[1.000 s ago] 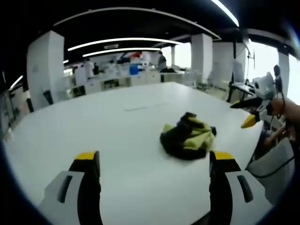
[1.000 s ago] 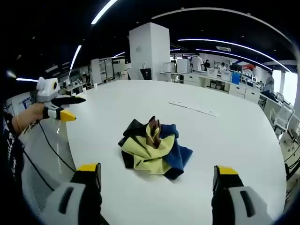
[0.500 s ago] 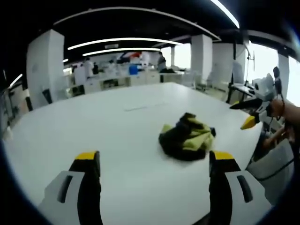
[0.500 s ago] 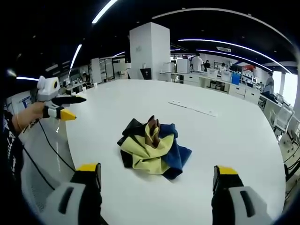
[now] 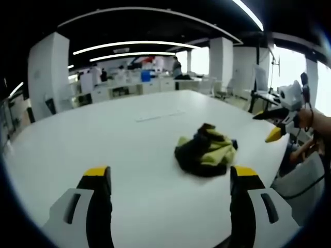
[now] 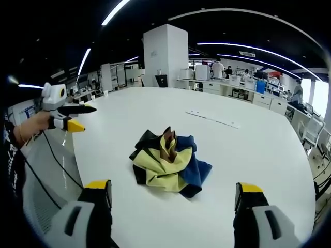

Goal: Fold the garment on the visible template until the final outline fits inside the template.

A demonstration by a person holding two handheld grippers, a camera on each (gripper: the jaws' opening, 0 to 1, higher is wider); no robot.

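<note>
While no writing legible anywhere, one crumpled garment [image 6: 168, 163] of yellow, blue, black lies mid white table [image 6: 248, 150]. Left gripper [image 5: 170, 178] jaws wide apart, clear of cloth. Right gripper [image 6: 176, 192] jaws likewise apart, empty, just short of garment.

White pillar [image 6: 164, 56], desks w/ ppl [image 6: 243, 82] in bkgd, ceiling strip lights [image 5: 132, 45].
</note>
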